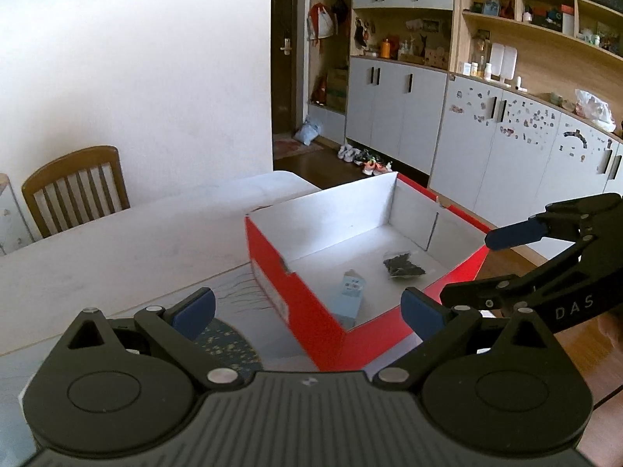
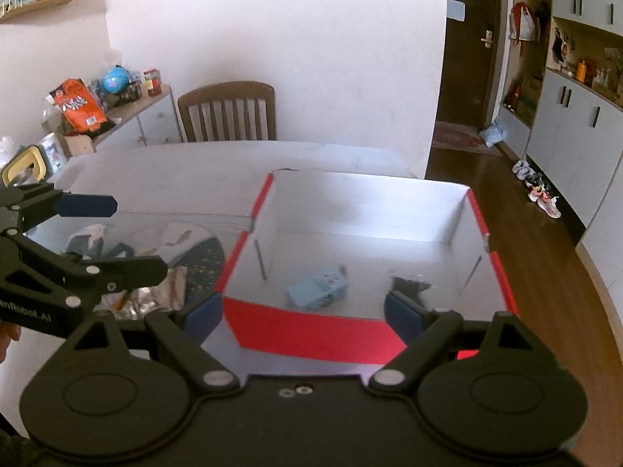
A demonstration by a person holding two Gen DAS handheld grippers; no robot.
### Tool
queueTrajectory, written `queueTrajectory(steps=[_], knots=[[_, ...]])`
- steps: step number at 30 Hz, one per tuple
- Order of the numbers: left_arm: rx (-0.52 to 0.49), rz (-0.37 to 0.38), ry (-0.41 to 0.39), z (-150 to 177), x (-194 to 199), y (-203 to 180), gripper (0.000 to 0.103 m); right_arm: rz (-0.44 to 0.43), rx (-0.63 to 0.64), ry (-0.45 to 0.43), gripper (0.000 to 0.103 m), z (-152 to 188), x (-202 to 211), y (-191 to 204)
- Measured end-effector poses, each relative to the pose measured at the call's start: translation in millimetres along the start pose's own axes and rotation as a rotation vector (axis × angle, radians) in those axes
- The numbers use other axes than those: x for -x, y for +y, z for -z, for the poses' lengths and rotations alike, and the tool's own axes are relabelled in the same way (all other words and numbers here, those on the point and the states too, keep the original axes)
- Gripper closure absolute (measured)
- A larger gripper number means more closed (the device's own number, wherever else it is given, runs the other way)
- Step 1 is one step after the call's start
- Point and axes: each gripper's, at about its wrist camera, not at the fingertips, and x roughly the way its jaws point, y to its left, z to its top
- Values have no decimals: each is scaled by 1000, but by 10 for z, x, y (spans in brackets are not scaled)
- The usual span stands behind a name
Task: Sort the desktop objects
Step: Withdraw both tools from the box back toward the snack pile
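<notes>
Left wrist view: the left hand-held gripper (image 1: 307,311) hangs above the near corner of the red shoe box (image 1: 311,303), tilted down toward it, its blue-padded fingers spread wide with nothing between them. The right hand-held gripper (image 1: 455,268) reaches in from the right over the box's near right wall, its fingers likewise spread and empty.

The box sits on the white table (image 1: 117,241), at its right end, open side up, its long axis running away from the cameras. On its white floor lie a small pale blue carton (image 1: 348,297) and a dark packet (image 1: 403,264), a little apart. The carton lies on its side near the front wall; in the right wrist view its long axis runs left to right, slightly slanted. The packet lies to its right.

In the right wrist view, left of the box, a dark patterned mat (image 2: 202,268) carries crumpled foil wrappers (image 2: 148,295) and some cloth items (image 2: 93,239).
</notes>
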Motion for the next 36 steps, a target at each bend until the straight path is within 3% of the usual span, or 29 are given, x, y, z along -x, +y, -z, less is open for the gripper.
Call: queueTrajectory(steps=[11, 25, 36], knots=[[33, -36, -19, 175, 316, 422, 1, -24, -3, -11, 14, 100, -49, 527], [102, -137, -3, 522, 590, 1098, 1, -51, -10, 3, 16, 236, -170, 1152], [156, -241, 22, 799, 691, 1592, 1, -51, -14, 14, 16, 359, -386, 1414]])
